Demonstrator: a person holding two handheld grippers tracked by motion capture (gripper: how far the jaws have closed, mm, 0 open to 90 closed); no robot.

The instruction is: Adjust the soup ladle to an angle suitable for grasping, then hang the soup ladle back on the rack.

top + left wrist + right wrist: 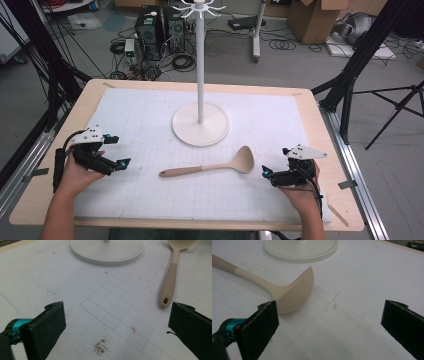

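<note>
The ladle (215,167) is beige, its handle end a slightly darker tan. The stand (200,122) is plain white. A white foam mat (150,115) printed with a faint grey grid covers the light wooden table (320,130). Both grippers, left (114,151) and right (274,165), are black with turquoise accents and pale grey top plates.

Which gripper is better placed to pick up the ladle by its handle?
Probably the left gripper: its open jaws face the ladle handle's end. The right gripper sits beside the bowl.
</note>
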